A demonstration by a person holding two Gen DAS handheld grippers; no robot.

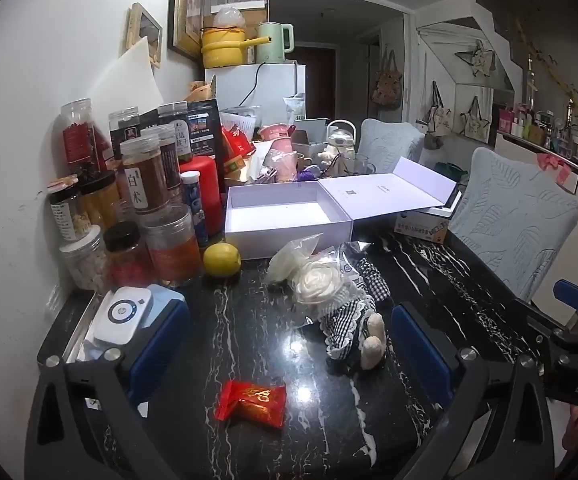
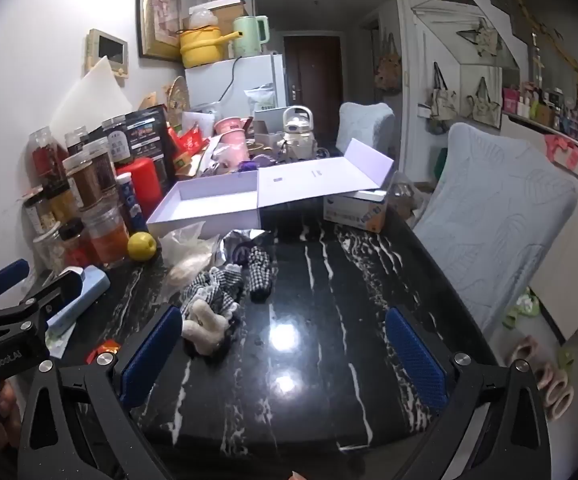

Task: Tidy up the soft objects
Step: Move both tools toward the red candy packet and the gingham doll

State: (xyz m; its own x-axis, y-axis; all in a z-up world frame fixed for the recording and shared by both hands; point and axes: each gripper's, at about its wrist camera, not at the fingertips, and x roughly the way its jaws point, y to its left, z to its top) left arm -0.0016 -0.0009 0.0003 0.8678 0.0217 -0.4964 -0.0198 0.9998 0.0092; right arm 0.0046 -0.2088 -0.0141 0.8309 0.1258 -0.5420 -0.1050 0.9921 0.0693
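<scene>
Both claws spread wide, nothing between the pads. Left gripper (image 1: 289, 344) hovers over the black marble table (image 1: 429, 280), tilted down; a red foil snack packet (image 1: 251, 403) lies on the table low between its fingers. Right gripper (image 2: 285, 354) is also tilted down over bare tabletop. Soft items sit mid-table, just in front of the open white box (image 1: 285, 216), which is empty with its lid (image 1: 389, 194) flapped out to the right: plush doll in a gingham dress (image 1: 353, 320), a white fabric flower in a clear bag (image 1: 315, 280) touching it, and a checkered cloth piece (image 2: 259, 272) beside it. Lemon (image 1: 221, 259) by the box's left corner, jars (image 1: 145, 184) stacked along the wall. Right gripper's frame shows at the left view's right edge.
</scene>
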